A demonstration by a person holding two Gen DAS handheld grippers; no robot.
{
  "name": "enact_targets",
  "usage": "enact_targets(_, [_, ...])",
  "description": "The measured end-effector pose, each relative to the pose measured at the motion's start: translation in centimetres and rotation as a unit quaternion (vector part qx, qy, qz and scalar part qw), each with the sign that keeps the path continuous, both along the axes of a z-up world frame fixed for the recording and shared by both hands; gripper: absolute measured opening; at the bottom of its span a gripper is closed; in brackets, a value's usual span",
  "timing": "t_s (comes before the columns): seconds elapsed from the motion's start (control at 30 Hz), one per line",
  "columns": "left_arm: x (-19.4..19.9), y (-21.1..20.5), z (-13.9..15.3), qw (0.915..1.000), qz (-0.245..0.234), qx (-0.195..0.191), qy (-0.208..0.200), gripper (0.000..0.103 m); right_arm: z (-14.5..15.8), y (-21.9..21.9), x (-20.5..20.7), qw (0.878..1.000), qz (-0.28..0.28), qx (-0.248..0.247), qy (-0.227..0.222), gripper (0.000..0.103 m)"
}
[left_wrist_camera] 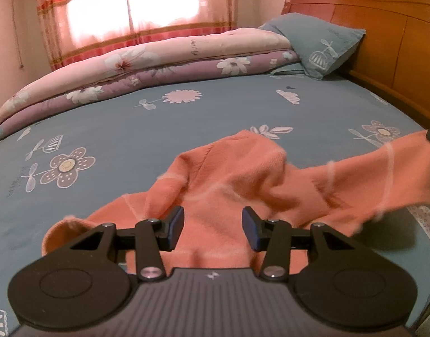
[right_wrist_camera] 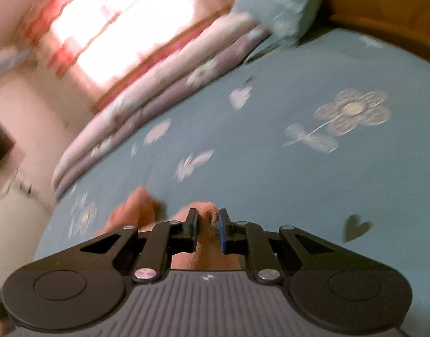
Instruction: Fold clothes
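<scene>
Well, the blue flower-printed bedsheet carries a crumpled orange fleece garment, one end lifted off it (toward the headboard side). The left gripper hangs over it, jaws apart and empty; the right gripper pinches its edge.

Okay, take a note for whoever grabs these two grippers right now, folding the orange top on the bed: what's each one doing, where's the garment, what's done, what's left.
Left gripper: open, empty, above the orange top.
Right gripper: shut on a bunched edge of the top, holding that end clear of the blue sheet; its view is blurred.
Garment: crumpled near the bed's front edge, one end stretched out toward the right.
Done: nothing folded yet.
Left: probably spread it flat, then fold it.
</scene>
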State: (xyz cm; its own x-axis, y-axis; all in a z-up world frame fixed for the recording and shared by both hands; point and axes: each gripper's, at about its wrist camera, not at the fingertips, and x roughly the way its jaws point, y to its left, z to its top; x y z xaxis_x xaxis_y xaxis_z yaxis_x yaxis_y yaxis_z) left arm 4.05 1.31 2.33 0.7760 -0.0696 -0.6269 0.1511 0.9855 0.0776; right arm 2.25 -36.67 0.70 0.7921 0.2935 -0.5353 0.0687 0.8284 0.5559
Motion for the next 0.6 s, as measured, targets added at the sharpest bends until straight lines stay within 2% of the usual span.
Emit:
enact_targets(0.07, [0.1, -0.3, -0.2, 1.0, -0.004, 0.0, 0.004, 0.046, 0.2, -1.3, -0.4, 1.0, -0.03, -0.002, -0.006, 0.016])
enact_targets(0.2, [0.2, -0.8, -0.8, 0.9999, -0.006, 0.001, 0.015, 0.047, -1.2, -1.8, 0.5, 0.998, -0.053, -0.011, 0.026, 0.017])
enact_targets(0.3, [0.1, -0.9, -1.3, 0.9996, -0.006, -0.001, 0.026, 0.049, -2.9, -1.0, 1.7, 0.996, -0.056, -0.028, 0.067, 0.026])
enact_targets(0.33, [0.1, -0.9, -1.5, 0.9995, -0.006, -0.001, 0.03, 0.052, -3.3, -0.7, 2.0, 0.995, -0.06, -0.028, 0.079, 0.033])
enact_targets(0.37, [0.0, -0.8, -1.7, 0.9994, -0.005, 0.001, 0.034, 0.053, -3.6, -0.5, 2.3, 0.994, -0.062, -0.024, 0.085, 0.034])
enact_targets(0.47, [-0.1, -0.4, -2.4, 0.9989, 0.0, 0.003, 0.046, 0.053, -3.2, 0.4, 2.5, 0.996, -0.047, -0.025, 0.075, 0.035])
enact_targets(0.6, [0.3, 0.2, -4.0, 0.9969, 0.011, -0.019, 0.076, 0.054, -1.8, 3.0, 3.1, 0.997, -0.009, -0.057, 0.049, 0.049])
